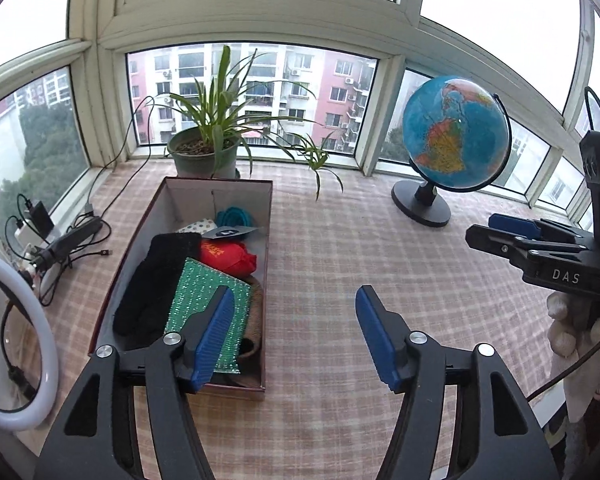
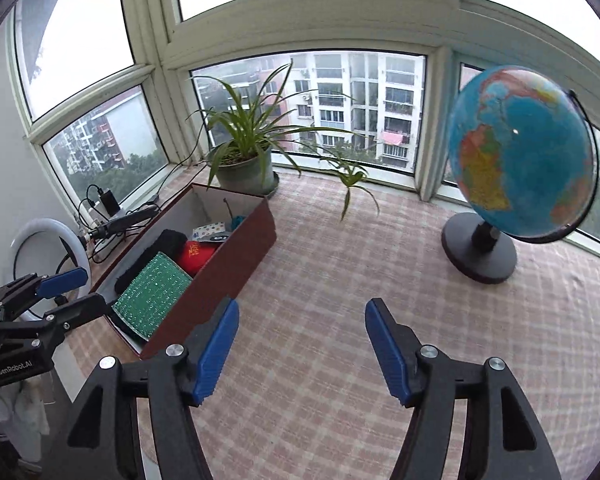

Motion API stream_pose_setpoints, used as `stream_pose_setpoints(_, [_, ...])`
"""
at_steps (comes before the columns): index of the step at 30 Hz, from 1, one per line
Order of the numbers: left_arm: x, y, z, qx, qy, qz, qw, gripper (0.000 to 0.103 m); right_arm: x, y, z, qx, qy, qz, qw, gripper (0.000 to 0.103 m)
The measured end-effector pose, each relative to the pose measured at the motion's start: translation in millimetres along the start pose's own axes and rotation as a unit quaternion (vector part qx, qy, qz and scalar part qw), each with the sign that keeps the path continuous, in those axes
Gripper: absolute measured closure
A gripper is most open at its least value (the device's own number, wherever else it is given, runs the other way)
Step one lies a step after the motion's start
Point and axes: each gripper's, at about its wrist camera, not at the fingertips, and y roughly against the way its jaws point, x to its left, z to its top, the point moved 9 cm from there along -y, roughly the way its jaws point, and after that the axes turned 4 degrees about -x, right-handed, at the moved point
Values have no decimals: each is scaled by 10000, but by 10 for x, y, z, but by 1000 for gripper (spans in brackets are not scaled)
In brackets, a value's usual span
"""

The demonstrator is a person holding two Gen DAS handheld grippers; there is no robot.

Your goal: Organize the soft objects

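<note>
A dark red cardboard box lies on the checked cloth and holds several soft things. Among them are a black glove, a green sparkly pad, a red pouch, a teal bundle and a spotted cloth. My left gripper hovers over the box's near right corner, open and empty. My right gripper is open and empty too, over bare cloth to the right of the box. Each gripper shows at the edge of the other's view: the right gripper and the left gripper.
A globe on a black stand is at the right by the windows. A potted plant stands behind the box. A ring light, chargers and cables crowd the left edge. A gloved hand holds the right gripper.
</note>
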Motion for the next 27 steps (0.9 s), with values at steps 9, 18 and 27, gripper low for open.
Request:
stream_pose_setpoints(9, [-310, 122, -12, -89, -135, -19, 9999, 28, -348, 586, -332, -232, -461, -468, 9976, 30])
stream_pose_setpoints(18, [-568, 135, -123, 28, -238, -78, 9997, 23, -531, 1020, -611, -481, -703, -1227, 9888, 23])
stream_pose_setpoints(27, [-676, 193, -121, -27, -250, 13, 9997, 23, -712, 1243, -769, -599, -955, -1638, 9800, 17])
